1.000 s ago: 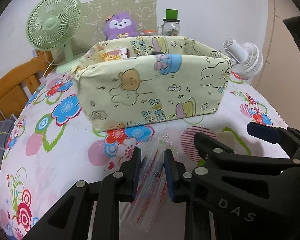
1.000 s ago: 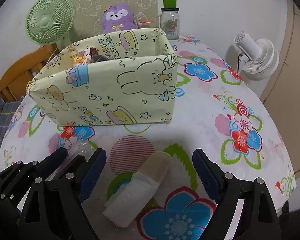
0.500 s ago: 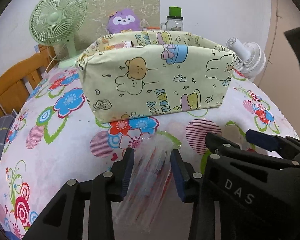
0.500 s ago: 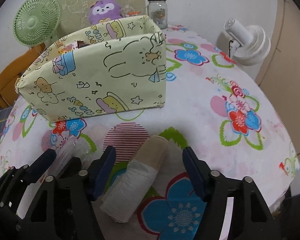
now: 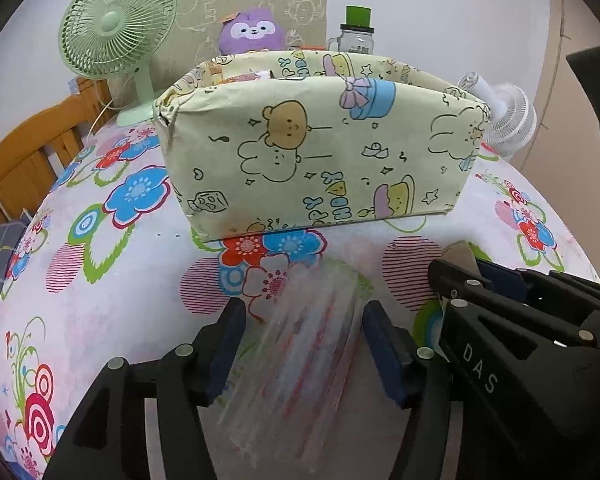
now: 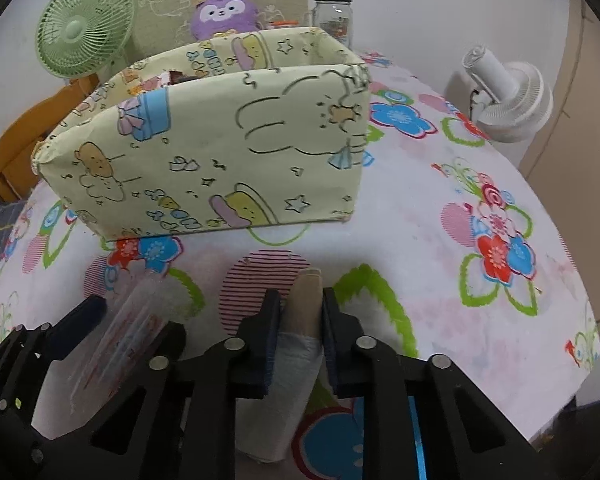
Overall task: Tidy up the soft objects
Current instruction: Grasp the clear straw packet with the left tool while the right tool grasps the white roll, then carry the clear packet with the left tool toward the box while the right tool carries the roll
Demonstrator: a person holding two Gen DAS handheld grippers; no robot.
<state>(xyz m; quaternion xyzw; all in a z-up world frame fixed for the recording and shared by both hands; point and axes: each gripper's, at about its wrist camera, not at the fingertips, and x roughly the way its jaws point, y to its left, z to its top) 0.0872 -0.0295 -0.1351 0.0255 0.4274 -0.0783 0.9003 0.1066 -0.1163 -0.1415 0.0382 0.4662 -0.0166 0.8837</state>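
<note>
Pale yellow-green fabric with cartoon bears and rabbits covers the storage box [image 5: 320, 152] I see ahead of both hands, standing on the flowered cloth of the table [image 5: 112, 280]. My left tongs [image 5: 302, 344] are opening: the blue pads stand apart on either side of a clear plastic packet [image 5: 300, 356] with red streaks, and neither pad presses on it. The packet lies flat on the table just short of the box, pointing toward it. My right tongs [image 6: 300, 332] are clamped tight on a rolled cloth bundle [image 6: 296, 364], white along most of its length and beige at the far tip, which pokes out past the pads. The rest of the roll runs back under the tongs toward me; I cannot tell whether it is resting on the table or lifted off it. The two tongs sit close side by side, the right one's black frame filling the lower right of the left view. Behind the box I make out a purple plush toy [image 6: 224, 12], a glass jar with a green lid [image 6: 334, 12], and a green desk fan [image 5: 116, 36] at the left. A white fan [image 6: 508, 96] stands at the table's right edge.
</note>
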